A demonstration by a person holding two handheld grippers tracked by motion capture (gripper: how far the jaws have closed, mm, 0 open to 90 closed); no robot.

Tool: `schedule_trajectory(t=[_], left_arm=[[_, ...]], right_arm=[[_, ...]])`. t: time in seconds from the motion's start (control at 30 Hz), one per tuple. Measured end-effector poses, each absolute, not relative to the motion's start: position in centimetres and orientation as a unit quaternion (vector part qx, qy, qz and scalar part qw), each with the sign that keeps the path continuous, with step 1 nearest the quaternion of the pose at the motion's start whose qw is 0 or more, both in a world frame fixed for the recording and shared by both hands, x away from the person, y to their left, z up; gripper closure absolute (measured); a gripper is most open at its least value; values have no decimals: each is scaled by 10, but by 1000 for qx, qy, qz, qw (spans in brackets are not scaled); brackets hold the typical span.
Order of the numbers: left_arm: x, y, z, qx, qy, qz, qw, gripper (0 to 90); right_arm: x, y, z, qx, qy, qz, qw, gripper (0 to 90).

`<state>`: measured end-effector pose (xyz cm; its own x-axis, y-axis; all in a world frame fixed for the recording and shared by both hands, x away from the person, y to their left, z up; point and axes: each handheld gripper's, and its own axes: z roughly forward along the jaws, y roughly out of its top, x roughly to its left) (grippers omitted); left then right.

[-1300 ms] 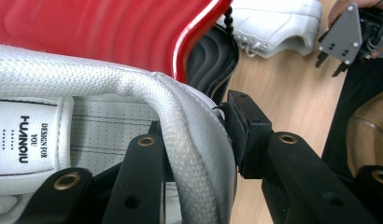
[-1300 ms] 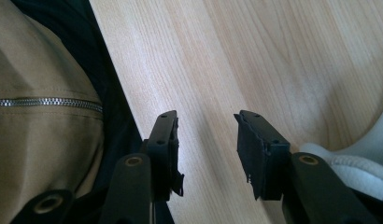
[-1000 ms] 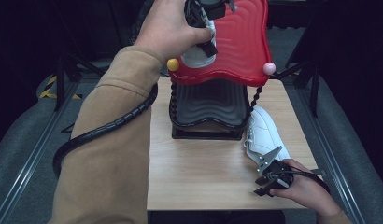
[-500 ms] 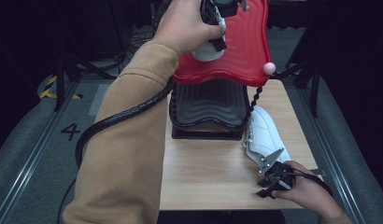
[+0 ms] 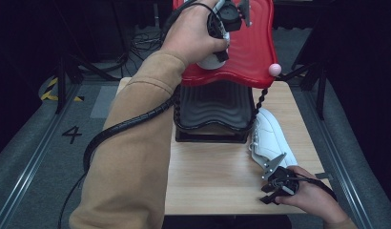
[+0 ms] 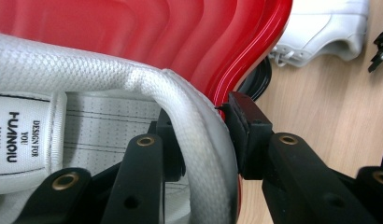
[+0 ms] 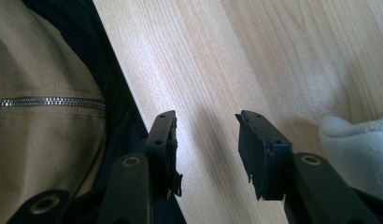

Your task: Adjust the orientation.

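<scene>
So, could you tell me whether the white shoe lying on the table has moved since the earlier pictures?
No. The white shoe lies where it did, beside the black tray near the table's right edge.

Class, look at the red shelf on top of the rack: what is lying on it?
A white shoe lies on the red shelf, its collar pinched by the left claw. The hand covers most of the shoe from above.

A black wavy tray [image 5: 210,112] sits on the wooden table [image 5: 212,181], a grey floor [image 5: 36,143] around it.
</scene>
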<state>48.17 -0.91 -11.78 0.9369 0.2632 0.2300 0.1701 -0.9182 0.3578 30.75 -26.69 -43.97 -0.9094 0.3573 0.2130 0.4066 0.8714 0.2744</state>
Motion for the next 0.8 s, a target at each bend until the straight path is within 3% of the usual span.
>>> schedule_trajectory(t=[0.4,0.63,0.8], left_arm=[[485,-8,-130,971,131,119,160,665],[482,-5,-122,966,149,122,175,526],[471,-5,-106,965,139,133,176,480]], right_arm=[[307,-266,-440,-198,-964,-159,79,575],[307,-267,-439,-204,-963,-161,74,574],[307,-267,-439,-199,-964,-161,75,573]])
